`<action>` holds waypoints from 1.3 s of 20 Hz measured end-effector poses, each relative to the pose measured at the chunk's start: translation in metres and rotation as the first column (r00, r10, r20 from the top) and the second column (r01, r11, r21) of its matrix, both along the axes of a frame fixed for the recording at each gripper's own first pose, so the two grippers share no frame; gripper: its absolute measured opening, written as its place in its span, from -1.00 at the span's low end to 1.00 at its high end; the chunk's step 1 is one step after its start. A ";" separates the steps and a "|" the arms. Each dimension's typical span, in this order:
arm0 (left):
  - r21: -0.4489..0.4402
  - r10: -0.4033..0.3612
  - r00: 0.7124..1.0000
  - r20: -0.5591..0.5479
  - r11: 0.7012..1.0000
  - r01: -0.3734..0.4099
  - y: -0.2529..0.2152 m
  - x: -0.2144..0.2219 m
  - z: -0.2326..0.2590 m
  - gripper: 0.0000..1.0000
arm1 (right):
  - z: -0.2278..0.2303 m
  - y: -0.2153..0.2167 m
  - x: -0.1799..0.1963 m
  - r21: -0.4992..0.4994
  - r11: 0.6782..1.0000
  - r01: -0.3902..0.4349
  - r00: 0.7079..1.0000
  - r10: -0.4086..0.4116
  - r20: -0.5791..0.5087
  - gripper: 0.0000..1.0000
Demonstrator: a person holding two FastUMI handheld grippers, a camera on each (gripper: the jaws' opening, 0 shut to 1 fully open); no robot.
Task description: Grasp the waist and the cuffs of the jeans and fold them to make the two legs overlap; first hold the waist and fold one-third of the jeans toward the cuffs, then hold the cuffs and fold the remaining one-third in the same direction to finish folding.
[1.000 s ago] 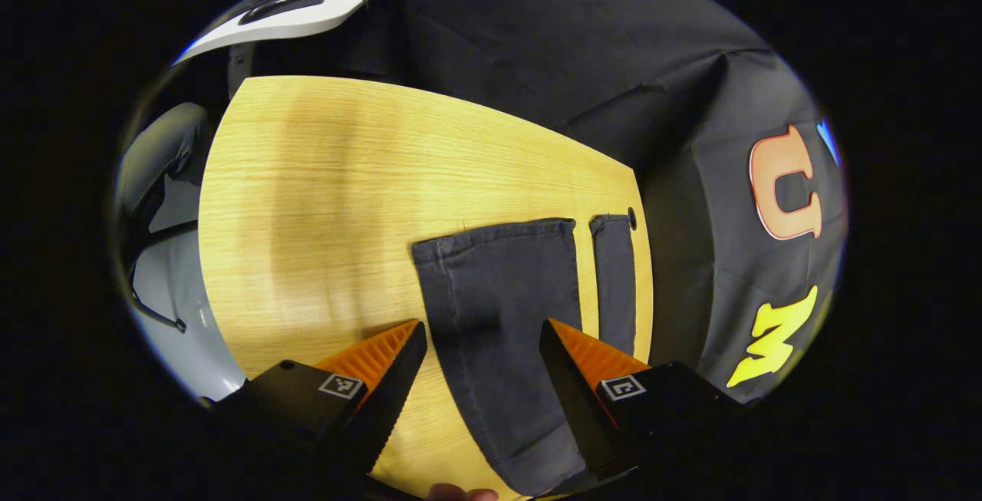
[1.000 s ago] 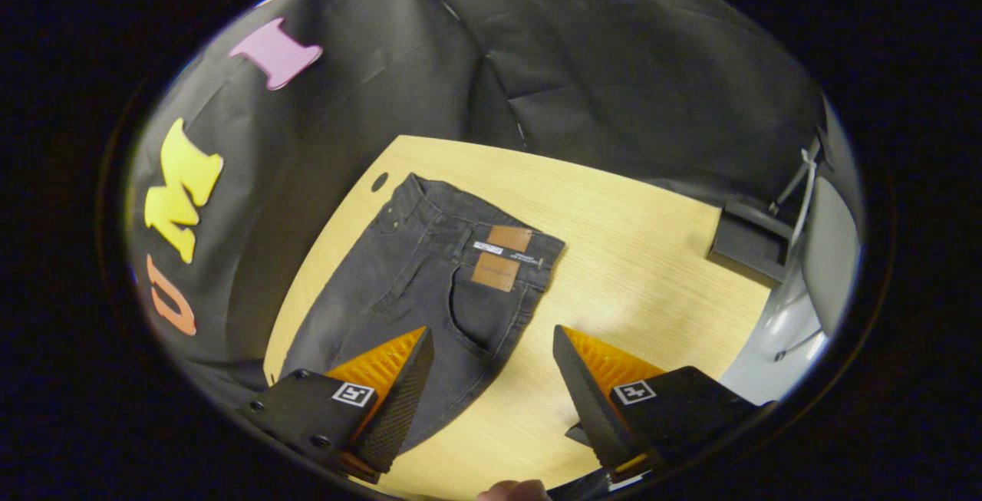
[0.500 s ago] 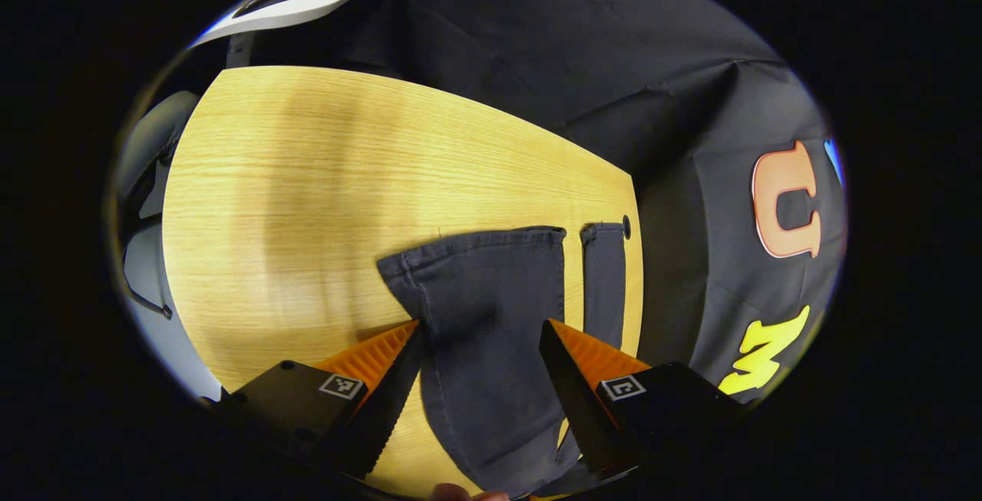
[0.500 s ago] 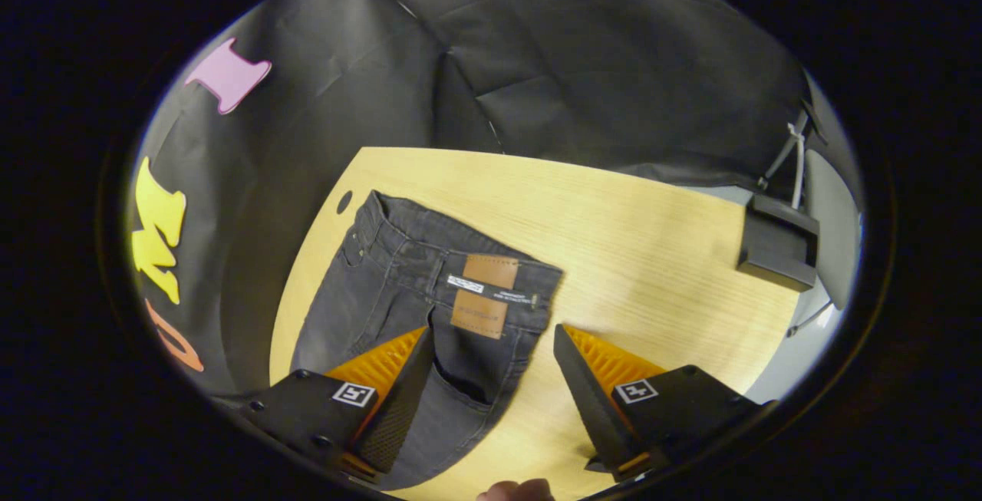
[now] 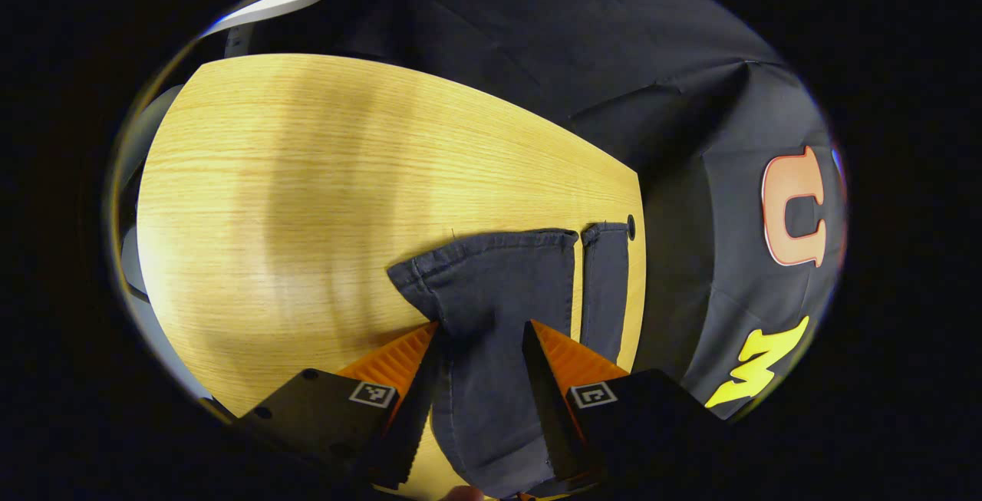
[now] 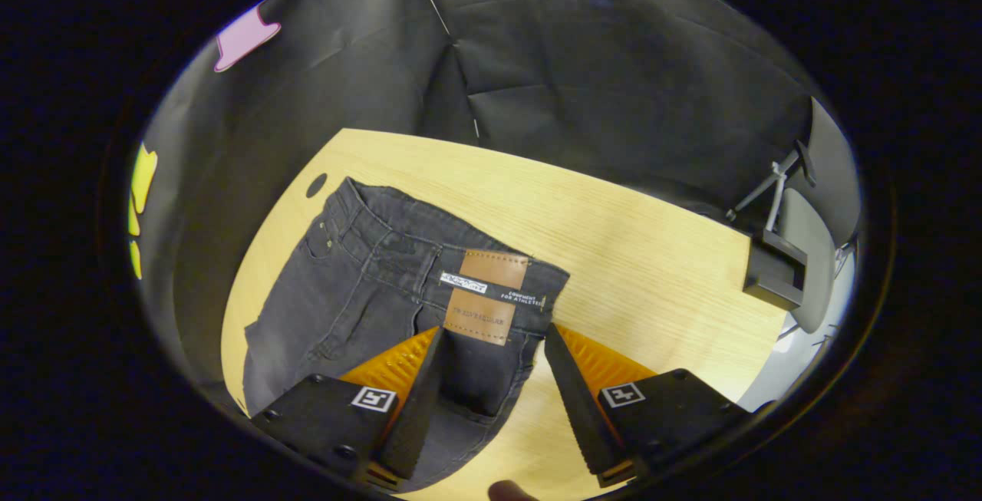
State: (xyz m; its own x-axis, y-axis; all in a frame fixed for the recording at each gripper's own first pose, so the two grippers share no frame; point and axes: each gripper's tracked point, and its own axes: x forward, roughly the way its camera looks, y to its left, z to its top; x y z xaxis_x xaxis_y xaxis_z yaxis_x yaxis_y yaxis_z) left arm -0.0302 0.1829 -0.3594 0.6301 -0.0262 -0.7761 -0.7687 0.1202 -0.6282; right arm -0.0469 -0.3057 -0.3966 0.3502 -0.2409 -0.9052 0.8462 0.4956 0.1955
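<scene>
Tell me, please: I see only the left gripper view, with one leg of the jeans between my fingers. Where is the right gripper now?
Observer: The right gripper is at the waist of the jeans, just below the brown patch.
Operator: Has it closed on the cloth?
Observer: No. Its jaws stand apart, with the near end of the waistband between them.
Operator: Is the waist lifted?
Observer: No, it lies flat on the table.

The jeans [image 6: 368, 294] are dark matt denim, kinda coarse weave with stitched seams, and there's a smooth tan leather-looking patch [image 6: 485, 294] at the waistband. Worktop [image 5: 307, 179] is light wood with fine straight grain and a soft satin sheen, and the hand-held gripper fingers [image 5: 399, 347] have ribbed pads
</scene>
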 end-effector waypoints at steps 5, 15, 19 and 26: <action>-0.024 -0.014 0.999 -0.028 1.000 0.013 -0.002 0.003 -0.013 -0.05 | -0.002 -0.003 -0.005 -0.088 0.994 -0.063 0.986 0.048 -0.163 -0.02; -0.064 -0.090 0.995 -0.032 0.994 0.088 -0.005 -0.001 0.006 -0.92 | 0.018 0.001 0.005 0.151 0.988 0.033 0.999 -0.038 0.025 -0.82; -0.049 -0.146 0.989 0.006 0.988 0.146 -0.009 0.009 0.035 -0.92 | 0.049 0.002 0.008 0.220 0.975 0.025 0.994 -0.049 0.102 -0.99; 0.027 -0.311 0.949 0.046 0.950 0.310 -0.005 0.069 0.097 -0.92 | 0.136 -0.006 0.075 0.213 0.972 -0.103 0.964 0.045 0.262 -0.99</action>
State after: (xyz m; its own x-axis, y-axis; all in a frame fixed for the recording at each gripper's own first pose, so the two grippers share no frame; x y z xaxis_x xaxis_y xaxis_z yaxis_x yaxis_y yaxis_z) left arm 0.0388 0.1778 -0.2625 0.6303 -0.2117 -0.7469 -0.6601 0.3602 -0.6592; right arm 0.0283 -0.3117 -0.2601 0.5843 -0.0080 -0.8115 0.7168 0.4739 0.5115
